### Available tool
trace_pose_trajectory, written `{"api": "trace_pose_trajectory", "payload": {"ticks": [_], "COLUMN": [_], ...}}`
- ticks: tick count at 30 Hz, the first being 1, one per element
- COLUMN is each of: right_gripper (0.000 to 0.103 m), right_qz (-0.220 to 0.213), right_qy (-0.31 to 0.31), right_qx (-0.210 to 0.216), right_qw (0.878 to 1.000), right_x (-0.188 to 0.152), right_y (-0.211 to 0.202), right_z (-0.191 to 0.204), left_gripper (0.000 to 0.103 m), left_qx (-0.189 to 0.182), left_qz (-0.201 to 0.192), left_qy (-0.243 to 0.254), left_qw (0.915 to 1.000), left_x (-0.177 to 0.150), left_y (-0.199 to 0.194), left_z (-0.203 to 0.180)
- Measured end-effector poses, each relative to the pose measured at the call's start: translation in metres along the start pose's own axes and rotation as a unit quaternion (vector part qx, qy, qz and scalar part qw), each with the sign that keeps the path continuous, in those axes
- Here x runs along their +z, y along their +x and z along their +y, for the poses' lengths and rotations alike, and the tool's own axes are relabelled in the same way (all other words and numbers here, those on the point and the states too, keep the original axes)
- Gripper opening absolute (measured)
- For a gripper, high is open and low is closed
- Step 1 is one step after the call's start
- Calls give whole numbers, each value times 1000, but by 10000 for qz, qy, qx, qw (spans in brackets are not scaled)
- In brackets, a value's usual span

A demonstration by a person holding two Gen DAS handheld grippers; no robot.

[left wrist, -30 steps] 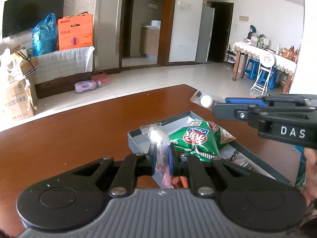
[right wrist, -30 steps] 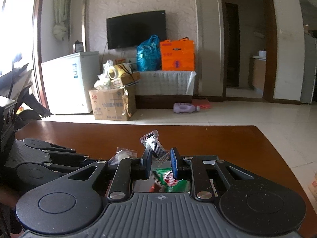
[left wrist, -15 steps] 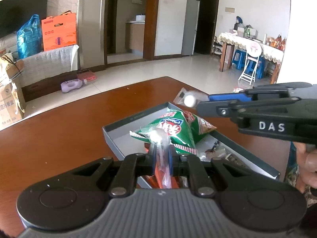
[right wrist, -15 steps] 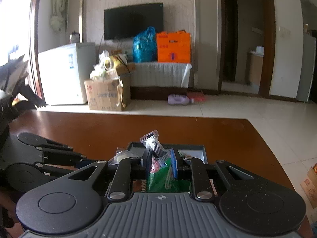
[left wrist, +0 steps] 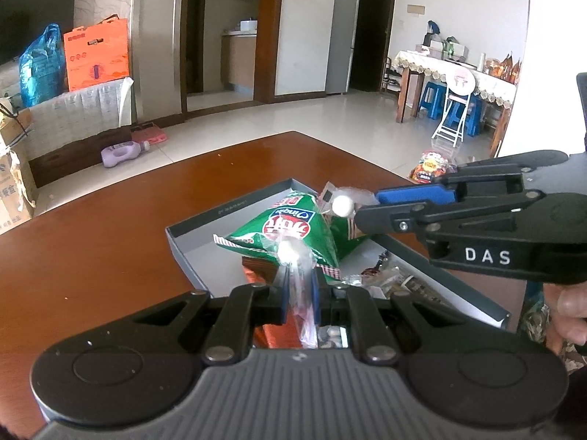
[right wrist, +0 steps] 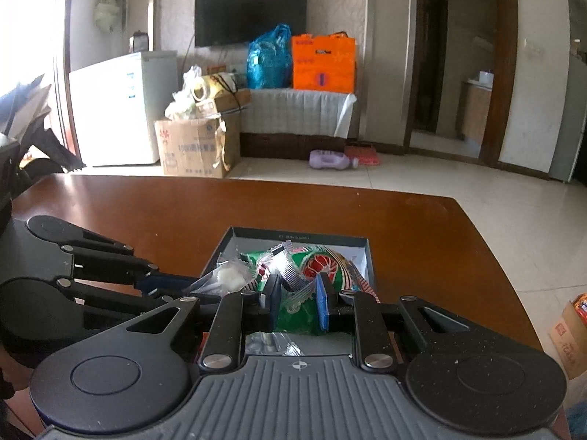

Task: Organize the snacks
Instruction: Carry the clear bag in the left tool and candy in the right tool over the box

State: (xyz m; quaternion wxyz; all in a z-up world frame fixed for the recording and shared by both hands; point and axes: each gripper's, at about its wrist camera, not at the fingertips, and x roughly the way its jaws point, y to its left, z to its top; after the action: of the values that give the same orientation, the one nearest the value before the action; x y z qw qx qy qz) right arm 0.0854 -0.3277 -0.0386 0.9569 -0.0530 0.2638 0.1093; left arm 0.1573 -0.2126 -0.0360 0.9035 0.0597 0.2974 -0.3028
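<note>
Trouble is brewing over the box (left wrist: 198, 220) on the worktop (left wrist: 91, 249), where each hand-held gripper, left (left wrist: 299, 289) and right (right wrist: 299, 306), is pinching a slippery candy (left wrist: 290, 253) wrapper (right wrist: 284, 267) that could be sliding free early.

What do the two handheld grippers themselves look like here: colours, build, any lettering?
Both are black linkage frames with silver pivot screws, blue finger pads and a ribbed grey base. The right gripper carries white "DAS" lettering on its side; the left gripper shows no lettering.
</note>
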Motion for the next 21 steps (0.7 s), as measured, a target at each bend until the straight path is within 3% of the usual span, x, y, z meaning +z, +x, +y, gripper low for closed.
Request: {"api": "trace_pose_trajectory", "payload": {"ticks": [21], "right_gripper": [24], "right_qz": [559], "right_qy": [-158], "right_qx": [199], "right_qw": [9981], "right_x": [-8], "right_y": [15], "right_z": [-1], "left_gripper": [8], "left_qx": [-16], "left_qz": [240], "left_qy": [60], "left_qw": [9997], "left_x": [-1], "left_y": [16], "left_z": [-5]}}
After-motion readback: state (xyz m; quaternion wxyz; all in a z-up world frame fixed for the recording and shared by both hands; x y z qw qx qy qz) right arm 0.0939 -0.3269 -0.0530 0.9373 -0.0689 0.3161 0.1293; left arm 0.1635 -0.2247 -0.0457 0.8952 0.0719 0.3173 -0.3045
